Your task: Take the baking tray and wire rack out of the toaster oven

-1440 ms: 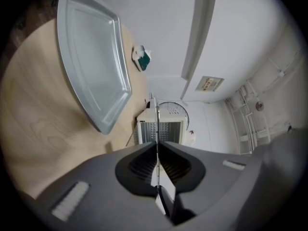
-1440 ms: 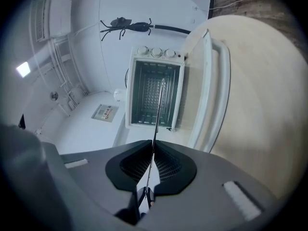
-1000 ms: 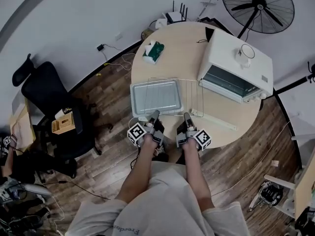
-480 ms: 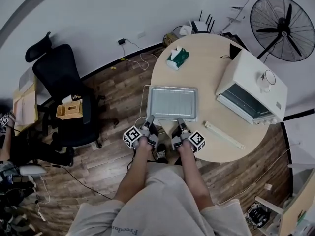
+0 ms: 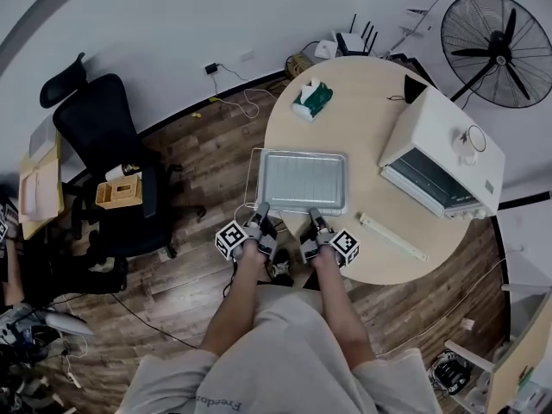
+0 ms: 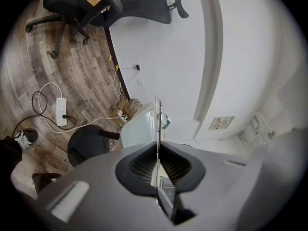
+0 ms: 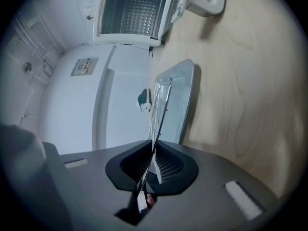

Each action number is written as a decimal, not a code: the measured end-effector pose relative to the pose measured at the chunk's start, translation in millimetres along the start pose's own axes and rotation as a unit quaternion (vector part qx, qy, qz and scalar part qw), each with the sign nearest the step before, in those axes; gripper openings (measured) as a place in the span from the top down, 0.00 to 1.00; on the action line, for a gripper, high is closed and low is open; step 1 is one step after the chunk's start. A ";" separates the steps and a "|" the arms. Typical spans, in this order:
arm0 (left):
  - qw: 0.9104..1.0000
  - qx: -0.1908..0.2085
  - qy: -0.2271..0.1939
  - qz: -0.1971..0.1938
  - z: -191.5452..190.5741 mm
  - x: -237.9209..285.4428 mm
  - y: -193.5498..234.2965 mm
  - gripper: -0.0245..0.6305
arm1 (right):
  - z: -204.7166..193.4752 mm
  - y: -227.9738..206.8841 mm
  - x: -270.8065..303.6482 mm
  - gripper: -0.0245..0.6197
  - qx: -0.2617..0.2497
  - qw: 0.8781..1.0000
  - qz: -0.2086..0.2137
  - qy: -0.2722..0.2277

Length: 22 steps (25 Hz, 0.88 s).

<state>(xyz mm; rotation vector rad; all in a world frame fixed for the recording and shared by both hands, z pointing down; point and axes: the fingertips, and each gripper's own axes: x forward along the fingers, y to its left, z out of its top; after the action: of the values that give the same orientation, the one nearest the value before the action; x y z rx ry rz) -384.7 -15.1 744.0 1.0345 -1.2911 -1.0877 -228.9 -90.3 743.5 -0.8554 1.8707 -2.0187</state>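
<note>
Grey baking tray (image 5: 303,180) and wire rack (image 7: 161,105): where do they lie? (Student)

Both are outside the toaster oven (image 5: 448,136). The tray lies flat over the near left part of the round wooden table (image 5: 362,102), well apart from the oven, with the rack under it and showing past its left side. Whether the pair rests on the tabletop or hangs just above it cannot be told. (Tutor)

What do the two grippers hold? (Student)

The left gripper (image 5: 261,207) has its jaws closed down to a narrow gap on the tray's near rim, which the left gripper view shows edge-on between the pads. The right gripper (image 5: 313,212) is closed just as narrowly on the same near edge, further right. The right gripper view shows the tray's rim and the rack's wires pinched together there. (Tutor)

Is the oven emptied? (Student)

Its door stands open, and the right gripper view looks into a bare cavity with neither tray nor rack on the rails. (Tutor)

How much of the task remains? (Student)

By my judgement, very little. The removal itself looks complete. What is left is to settle the pair fully on the table, if it is not down already, and to let go with both grippers. (Tutor)
</note>
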 end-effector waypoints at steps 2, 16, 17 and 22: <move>1.000 -0.002 0.000 0.002 -0.9 0.8 2.5 0.86 | -2.6 -3.4 -2.5 0.94 -0.006 1.000 -0.006 0.013; 0.999 -0.011 0.016 0.049 -8.1 2.8 25.7 0.85 | -8.3 -12.3 -16.0 0.90 -0.009 0.999 -0.005 0.045; 0.998 -0.018 0.014 0.053 -8.3 2.7 28.4 0.85 | -7.3 -13.4 -17.1 0.90 -0.010 0.999 -0.005 0.045; 0.997 -0.041 0.010 0.064 -10.4 2.4 37.2 0.85 | -4.5 -12.7 -22.8 0.90 -0.003 0.999 -0.011 0.036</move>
<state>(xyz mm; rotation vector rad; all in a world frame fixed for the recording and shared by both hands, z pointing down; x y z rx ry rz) -373.4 -10.4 780.6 0.8881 -1.2698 -1.0224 -210.9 -72.1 750.3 -0.8204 1.9140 -2.0843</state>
